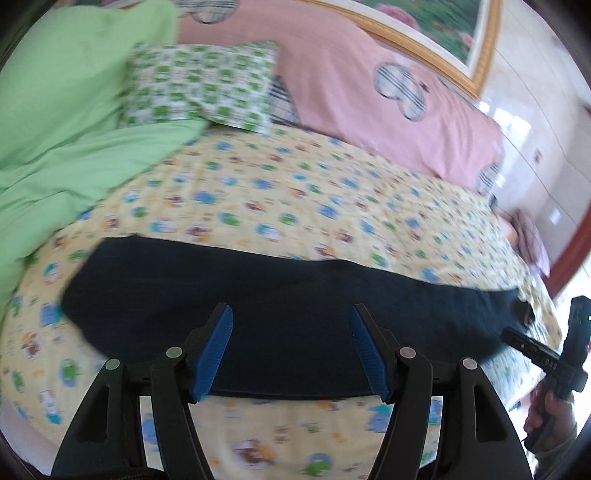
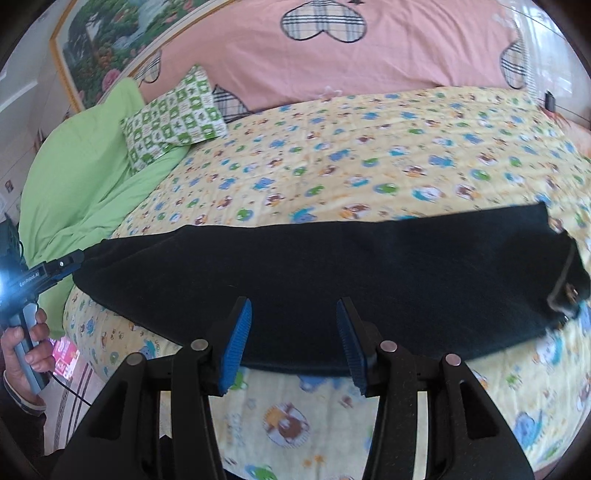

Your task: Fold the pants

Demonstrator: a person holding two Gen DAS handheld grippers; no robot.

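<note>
1. Off to the left of both tools, a rumpled green duvet (image 2: 77,177) is heaped at the bed's end, with a green-and-white checked pillow (image 2: 173,118) leaning on it.
2. Beyond the tools runs a pink cover with plaid hearts (image 2: 332,48), and above it a gilt-framed flower painting (image 1: 436,22) hangs on the wall.
3. The yellow cartoon-print bedspread (image 2: 369,155) lies under everything; nothing sits between either tool and the cloth.
4. The pants (image 2: 332,277) are dark, nearly black, folded lengthwise into one long band stretched across the bedspread just ahead of both tools. Their narrower end is to the left, and the waist end, with a small fastening, is to the right.
5. The left gripper (image 1: 291,350) hangs over the near edge of the pants with its blue pads spread wide, gripping nothing.
6. The right gripper (image 2: 294,345) is likewise parted, narrower than the left, its pads clear of the cloth.
7. In the right wrist view the left tool's body at far left reads "GenRobot.AI"; a hand (image 2: 26,343) grips its handle. In the left wrist view the right tool bears small white digits, too blurred to read.
</note>
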